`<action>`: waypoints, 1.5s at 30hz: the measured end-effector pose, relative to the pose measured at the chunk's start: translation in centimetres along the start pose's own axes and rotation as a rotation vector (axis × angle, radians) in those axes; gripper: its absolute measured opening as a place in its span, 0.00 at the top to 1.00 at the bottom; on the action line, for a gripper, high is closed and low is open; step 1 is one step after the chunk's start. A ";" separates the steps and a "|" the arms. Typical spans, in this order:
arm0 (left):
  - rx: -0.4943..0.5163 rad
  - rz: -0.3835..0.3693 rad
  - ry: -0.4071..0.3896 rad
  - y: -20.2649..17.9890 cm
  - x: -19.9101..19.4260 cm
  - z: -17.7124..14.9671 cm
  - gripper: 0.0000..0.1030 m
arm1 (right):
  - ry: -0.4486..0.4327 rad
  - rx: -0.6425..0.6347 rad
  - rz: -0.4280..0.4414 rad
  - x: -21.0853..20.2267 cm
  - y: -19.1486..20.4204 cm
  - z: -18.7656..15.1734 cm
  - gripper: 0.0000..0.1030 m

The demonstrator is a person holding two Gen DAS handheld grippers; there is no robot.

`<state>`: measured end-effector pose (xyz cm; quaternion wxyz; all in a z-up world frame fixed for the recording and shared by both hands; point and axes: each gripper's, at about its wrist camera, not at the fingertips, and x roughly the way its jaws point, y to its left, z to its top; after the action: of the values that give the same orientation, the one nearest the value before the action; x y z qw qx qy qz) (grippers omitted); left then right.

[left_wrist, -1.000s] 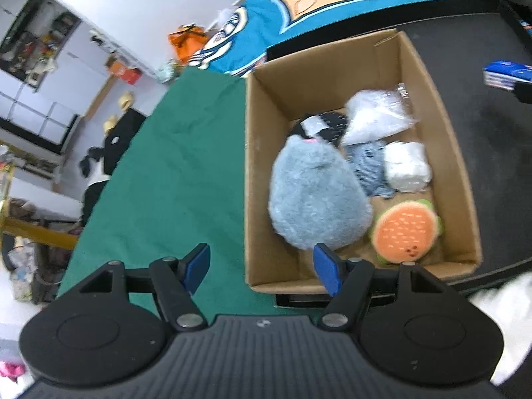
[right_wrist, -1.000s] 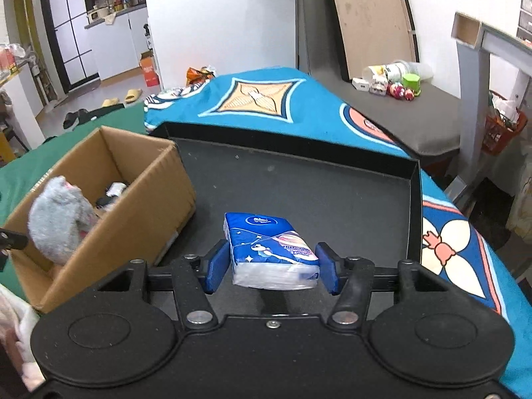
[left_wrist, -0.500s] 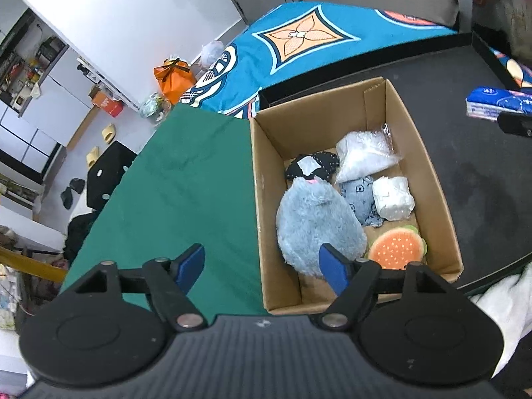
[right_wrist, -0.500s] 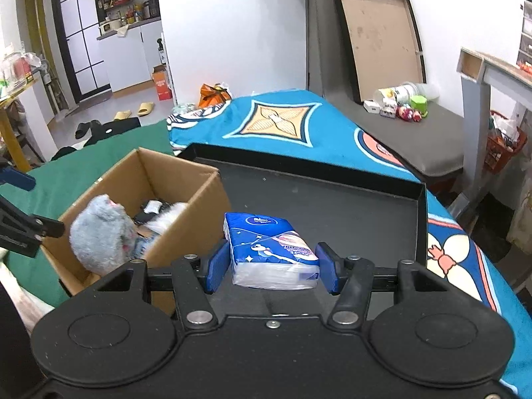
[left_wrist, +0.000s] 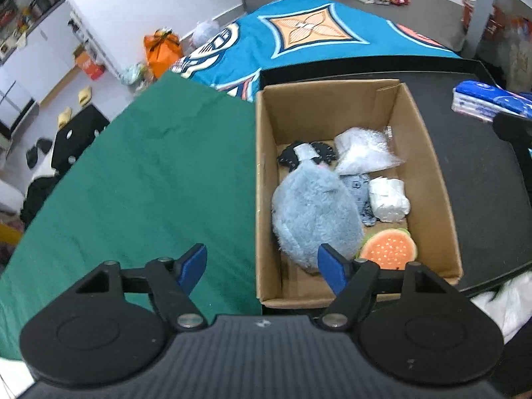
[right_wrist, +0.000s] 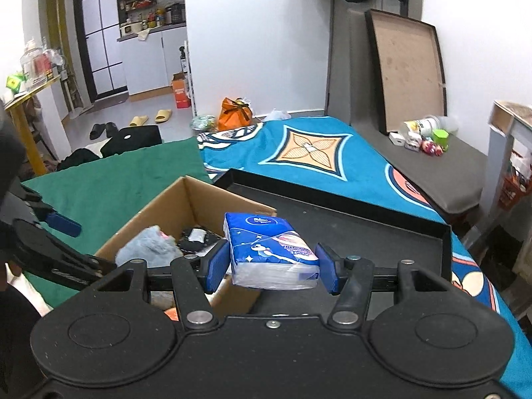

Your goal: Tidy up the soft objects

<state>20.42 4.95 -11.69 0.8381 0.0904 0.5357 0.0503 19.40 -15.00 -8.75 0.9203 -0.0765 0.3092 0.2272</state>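
Blue tissue pack [right_wrist: 271, 254] clamped in right hand-held gripper [right_wrist: 271, 267] hides box interior; left [left_wrist: 262, 267] gapes.

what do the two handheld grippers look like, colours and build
Both look alike: the left gripper and right gripper have a matte black body with a ribbed top, two round black discs either side, angular black linkage arms joined by silver pivot bolts, and blue pads on the fingertips. No cables or printed markings show. No sleeve can be made out.

Black claw [right_wrist: 272, 267] bodies, blue pads [right_wrist: 217, 266], silver screws.
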 end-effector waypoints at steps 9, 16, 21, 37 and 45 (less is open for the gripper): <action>0.024 0.044 0.021 0.2 1.2 -0.5 0.44 | 0.007 -0.046 -0.016 1.3 3.5 1.0 0.47; -0.018 -0.005 0.069 1.6 2.8 -0.9 0.68 | 0.027 -0.065 -0.036 2.6 5.6 0.6 0.47; -0.019 -0.033 0.054 1.7 2.7 -1.0 0.76 | 0.027 -0.069 -0.044 3.2 6.9 0.5 0.46; -0.003 -0.119 0.008 1.5 2.1 -1.1 0.88 | 0.088 -0.011 -0.088 0.7 5.6 -1.8 0.23; -0.018 -0.123 -0.003 2.0 0.8 -1.1 0.81 | 0.077 0.086 -0.096 -1.8 3.8 -2.2 0.23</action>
<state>19.77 7.16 -12.46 0.8413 0.0501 0.5383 0.0035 15.16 -12.90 -9.45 0.9200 -0.0602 0.3499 0.1663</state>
